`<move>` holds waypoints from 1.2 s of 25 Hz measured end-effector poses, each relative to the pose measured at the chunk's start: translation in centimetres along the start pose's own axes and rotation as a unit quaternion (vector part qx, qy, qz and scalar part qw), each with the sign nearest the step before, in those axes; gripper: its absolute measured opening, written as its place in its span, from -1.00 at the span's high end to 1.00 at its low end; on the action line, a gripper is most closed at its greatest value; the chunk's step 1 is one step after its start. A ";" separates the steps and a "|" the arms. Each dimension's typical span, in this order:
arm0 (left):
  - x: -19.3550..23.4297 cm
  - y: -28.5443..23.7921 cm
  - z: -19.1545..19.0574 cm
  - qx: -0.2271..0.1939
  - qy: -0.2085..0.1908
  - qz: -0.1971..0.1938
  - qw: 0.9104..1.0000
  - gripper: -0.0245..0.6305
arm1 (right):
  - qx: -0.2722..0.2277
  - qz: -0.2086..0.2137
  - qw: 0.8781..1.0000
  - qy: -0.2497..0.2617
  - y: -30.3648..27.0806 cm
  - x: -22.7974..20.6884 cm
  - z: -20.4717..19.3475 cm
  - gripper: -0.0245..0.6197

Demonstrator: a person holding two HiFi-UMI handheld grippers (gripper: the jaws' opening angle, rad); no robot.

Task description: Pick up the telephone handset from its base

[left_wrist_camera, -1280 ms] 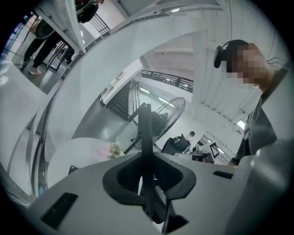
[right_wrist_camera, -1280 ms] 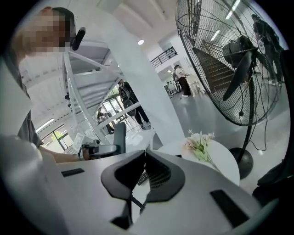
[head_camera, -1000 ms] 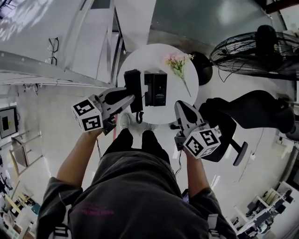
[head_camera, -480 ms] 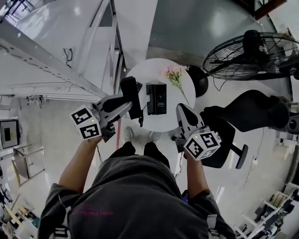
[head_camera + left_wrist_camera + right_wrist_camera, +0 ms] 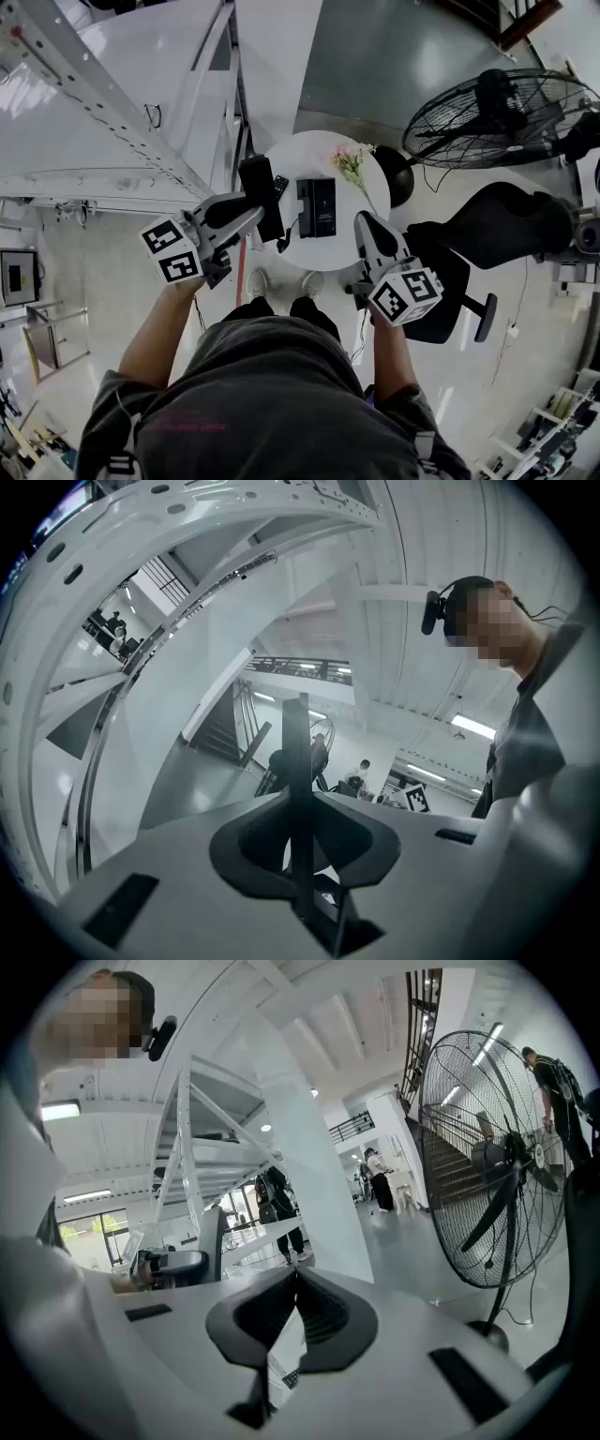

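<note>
Handset point(image 5: 259, 187) matt black plastic; round table point(image 5: 300, 155) smooth glossy white.

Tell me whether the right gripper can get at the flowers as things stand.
Probably yes: the right gripper, empty with jaws together, hangs by the table edge, with nothing between it and the flowers.

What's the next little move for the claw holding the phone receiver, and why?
Probably just hold it steady where it is. The left claw grips the handset, which is off the base and held to its left, above the edge of the round table, so the pickup looks done.
</note>
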State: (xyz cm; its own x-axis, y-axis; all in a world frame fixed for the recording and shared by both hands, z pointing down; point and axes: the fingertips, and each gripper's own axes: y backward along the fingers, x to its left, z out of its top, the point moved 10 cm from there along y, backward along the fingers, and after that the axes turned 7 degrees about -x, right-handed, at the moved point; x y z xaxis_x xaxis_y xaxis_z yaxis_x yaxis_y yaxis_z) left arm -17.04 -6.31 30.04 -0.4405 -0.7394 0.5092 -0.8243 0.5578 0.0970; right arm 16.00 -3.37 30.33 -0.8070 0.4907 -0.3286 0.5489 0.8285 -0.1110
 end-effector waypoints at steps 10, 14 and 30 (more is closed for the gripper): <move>-0.7 0.7 0.4 -0.003 -0.008 -0.008 1.000 0.69 | -0.006 -0.006 1.000 0.008 0.9 1.0 0.1 0.86; -1.0 0.8 0.5 -0.004 -0.009 -0.011 1.000 0.69 | -0.010 -0.004 1.000 0.012 1.2 1.3 0.5 0.86; -1.7 0.2 0.2 -0.002 -0.011 -0.014 1.000 0.69 | -0.008 0.000 1.000 0.017 1.4 1.3 0.7 0.86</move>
State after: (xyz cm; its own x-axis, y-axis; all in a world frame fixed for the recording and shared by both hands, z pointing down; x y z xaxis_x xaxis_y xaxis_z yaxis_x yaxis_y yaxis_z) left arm -16.51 -5.04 29.01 -0.4255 -0.7625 0.4873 -0.8350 0.5385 0.1134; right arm 15.91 -1.76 29.05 -0.8138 0.4995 -0.2971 0.5459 0.8323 -0.0960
